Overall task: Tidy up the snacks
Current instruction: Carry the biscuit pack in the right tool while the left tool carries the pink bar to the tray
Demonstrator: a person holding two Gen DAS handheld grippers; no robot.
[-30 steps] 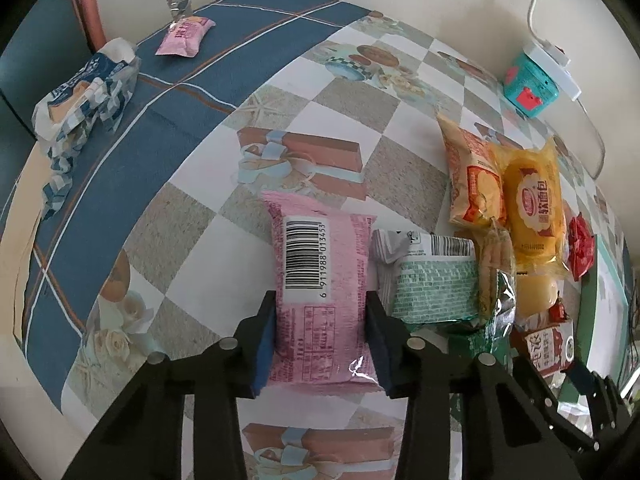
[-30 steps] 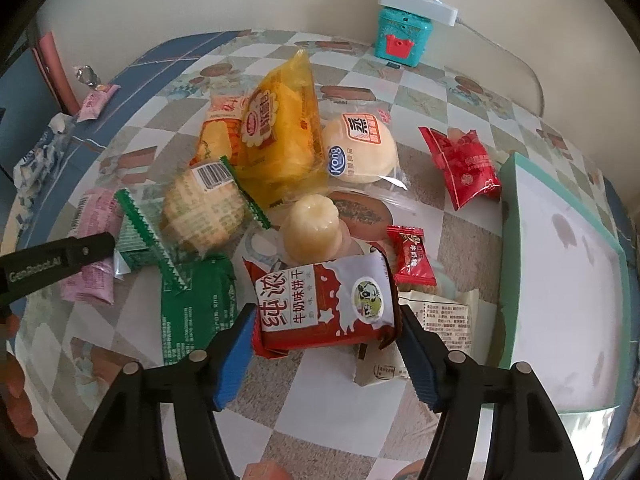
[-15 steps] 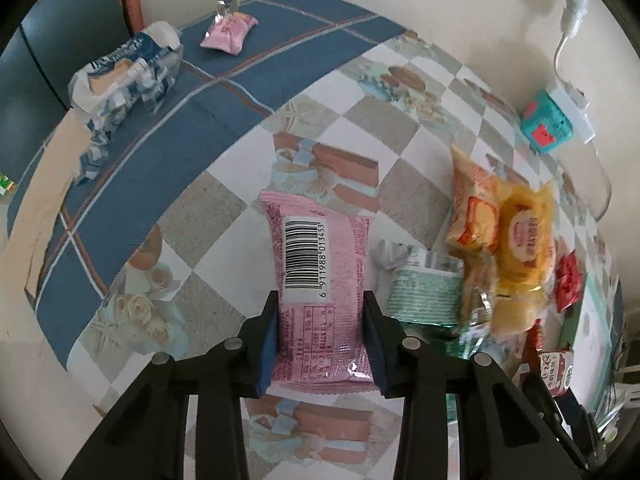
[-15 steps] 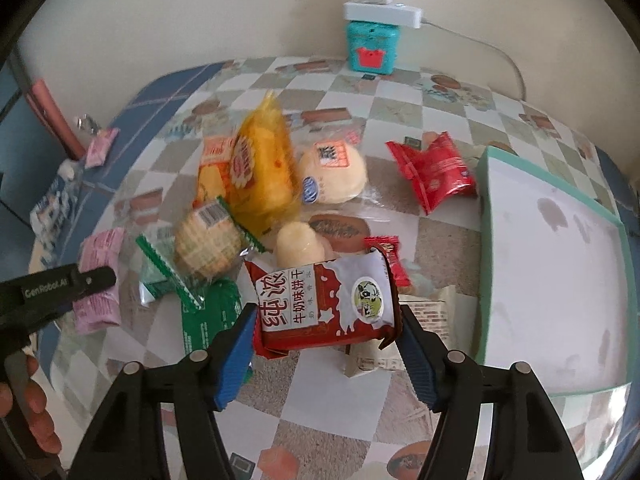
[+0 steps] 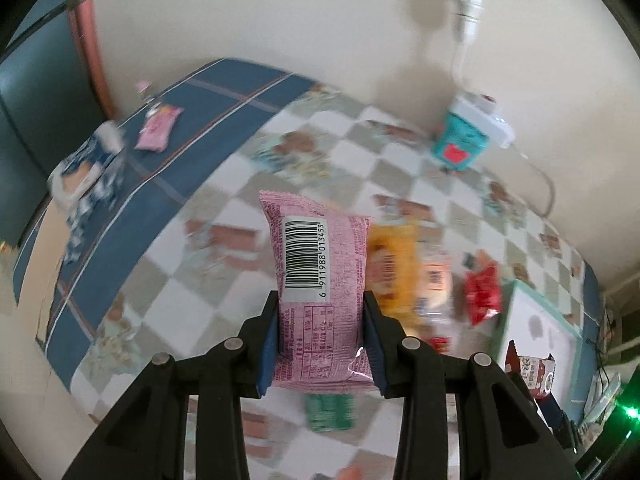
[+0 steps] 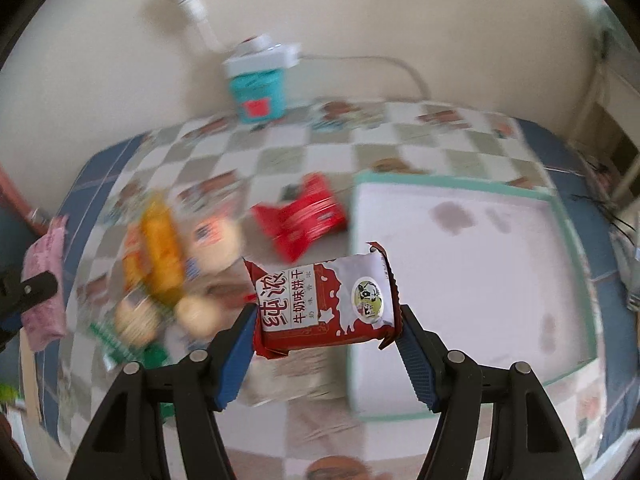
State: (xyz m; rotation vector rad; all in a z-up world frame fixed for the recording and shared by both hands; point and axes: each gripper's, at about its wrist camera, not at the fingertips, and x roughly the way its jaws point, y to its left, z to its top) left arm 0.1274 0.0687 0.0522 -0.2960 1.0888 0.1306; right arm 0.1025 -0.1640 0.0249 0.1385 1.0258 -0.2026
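My left gripper (image 5: 320, 320) is shut on a pink snack packet (image 5: 318, 296) with a barcode, held well above the table. My right gripper (image 6: 326, 328) is shut on a red and white milk biscuit packet (image 6: 324, 300), held in the air near the left edge of the white tray with a teal rim (image 6: 480, 188). That tray shows at the right in the left wrist view (image 5: 536, 300). A blurred pile of snacks lies on the checked tablecloth: yellow bags (image 6: 160, 256), a red packet (image 6: 304, 216), green packets (image 6: 120, 344).
A teal box (image 6: 258, 88) with a white power strip on it stands at the wall. A second pink packet (image 5: 158, 132) and a blue and white bag (image 5: 86, 172) lie on the blue part of the cloth at the far left.
Both grippers have risen from the table with their packets. The right one has swung towards the tray, and the views are now motion-blurred.
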